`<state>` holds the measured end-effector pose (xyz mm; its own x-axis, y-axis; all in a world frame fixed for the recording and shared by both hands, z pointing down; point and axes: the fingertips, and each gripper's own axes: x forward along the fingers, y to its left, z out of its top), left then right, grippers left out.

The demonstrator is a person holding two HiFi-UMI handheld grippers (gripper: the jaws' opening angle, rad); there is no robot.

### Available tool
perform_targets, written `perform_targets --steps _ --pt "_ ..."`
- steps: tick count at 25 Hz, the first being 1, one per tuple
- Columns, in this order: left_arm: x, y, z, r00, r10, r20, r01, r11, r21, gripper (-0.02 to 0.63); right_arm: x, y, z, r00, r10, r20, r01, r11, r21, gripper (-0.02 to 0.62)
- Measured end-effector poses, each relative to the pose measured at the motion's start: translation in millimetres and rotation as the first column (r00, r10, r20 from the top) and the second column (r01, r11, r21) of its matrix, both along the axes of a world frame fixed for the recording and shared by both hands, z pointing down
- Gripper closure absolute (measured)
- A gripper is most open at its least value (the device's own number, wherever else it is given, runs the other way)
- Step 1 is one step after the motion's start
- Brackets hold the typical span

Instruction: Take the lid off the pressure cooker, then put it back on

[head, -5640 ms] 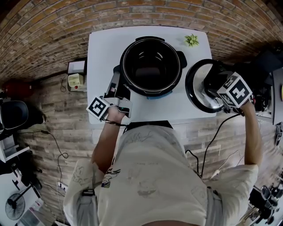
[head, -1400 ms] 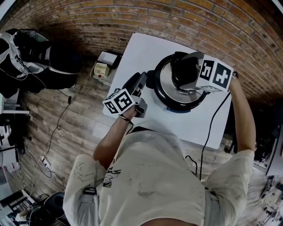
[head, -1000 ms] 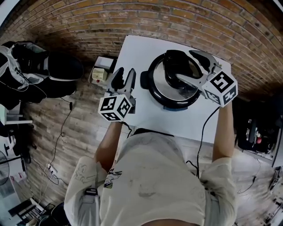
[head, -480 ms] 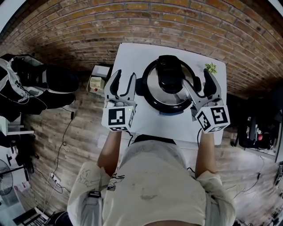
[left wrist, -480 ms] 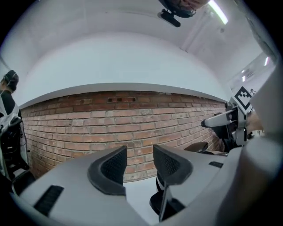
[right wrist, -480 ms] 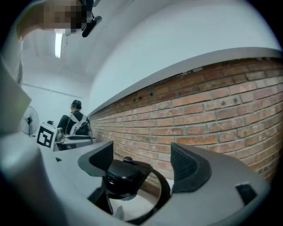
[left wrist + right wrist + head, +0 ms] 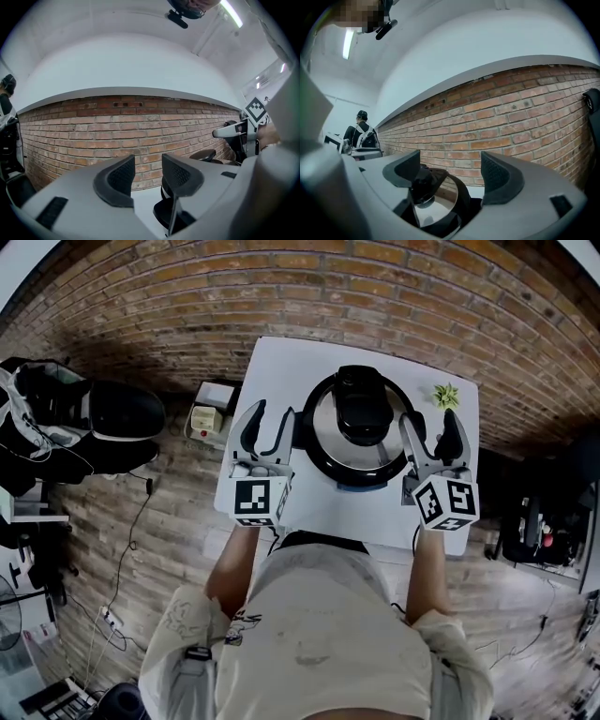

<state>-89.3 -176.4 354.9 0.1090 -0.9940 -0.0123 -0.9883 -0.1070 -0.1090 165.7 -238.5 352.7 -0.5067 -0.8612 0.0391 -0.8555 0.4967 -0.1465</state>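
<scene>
Flanking the lidded pressure cooker, left gripper and right gripper, jaws apart, empty.

Both forearms are reaching forward, holding their claws level and well apart. The left claw is standing open with nothing between its jaws, which have just been closing slightly. The right claw is gaping wider, gripping nothing.

Left tool jaws apart, empty; brick wall ahead.

No legible text anywhere (only patterned square markers)
</scene>
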Motion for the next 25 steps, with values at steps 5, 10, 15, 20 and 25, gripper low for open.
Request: perform_targets --steps 5,10,15,20,25 --pt "-2.6 -1.1 -1.0 1.0 -0.003 0.004 0.003 1.0 -0.001 0.414 -2.7 -0.7 3.2 1.0 0.001 -0.018 -0.001 1.0 -0.008 0.183" --pt "-4.9 -2.0 -3.7 1.0 -0.02 0.008 0.02 1.0 0.008 0.457 -7.0 1.5 3.7 0.999 0.001 -0.044 -0.001 1.0 -0.001 0.23" --pt "-8.8 -3.8 -1.7 0.999 -0.048 0.021 0.048 0.999 -0.005 0.591 -7.3 3.9 4.7 0.999 0.009 -0.052 -0.009 1.0 0.003 0.549" --pt "2.6 -9.4 5.1 1.0 0.0 0.03 0.001 0.999 -0.041 0.592 -7.4 4.3 5.7 0.996 0.026 -0.081 -0.025 1.0 0.015 0.578" --pt "7.6 -10.2 1.2 1.0 0.016 0.007 -0.016 1.0 -0.026 0.592 -6.2 2.1 5.7 0.996 0.033 -0.081 -0.033 0.999 0.005 0.578"
